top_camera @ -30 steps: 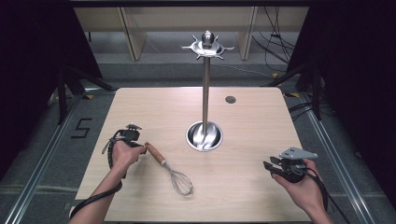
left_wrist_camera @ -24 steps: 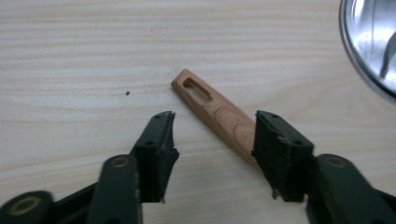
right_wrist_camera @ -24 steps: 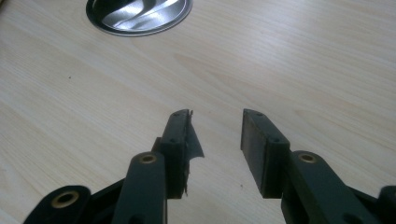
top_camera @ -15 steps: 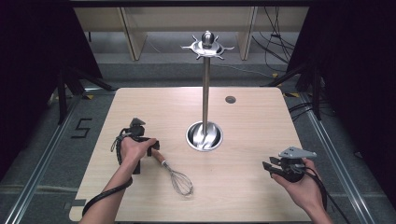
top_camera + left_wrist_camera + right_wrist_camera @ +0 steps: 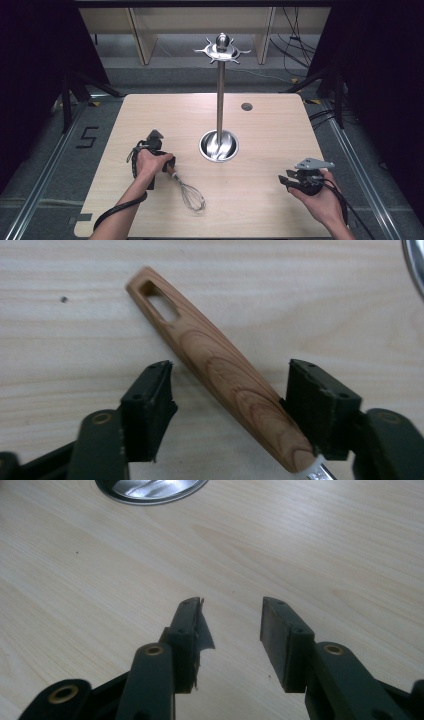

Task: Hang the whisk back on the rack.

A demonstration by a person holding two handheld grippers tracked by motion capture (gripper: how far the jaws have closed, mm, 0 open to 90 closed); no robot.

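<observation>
Wood-handled wire whisk (image 5: 184, 187) lies on the light counter (image 5: 270, 125), handle between the left gripper's (image 5: 227, 390) wide jaws. Likely pre-grasp; next: close squarely. Right gripper (image 5: 231, 625) idle, jaws apart, empty.

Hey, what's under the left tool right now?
The whisk's wooden handle lies flat on the table between the left tool's open jaws. In the high view the hand covers that handle, leaving the wire head visible.
</observation>
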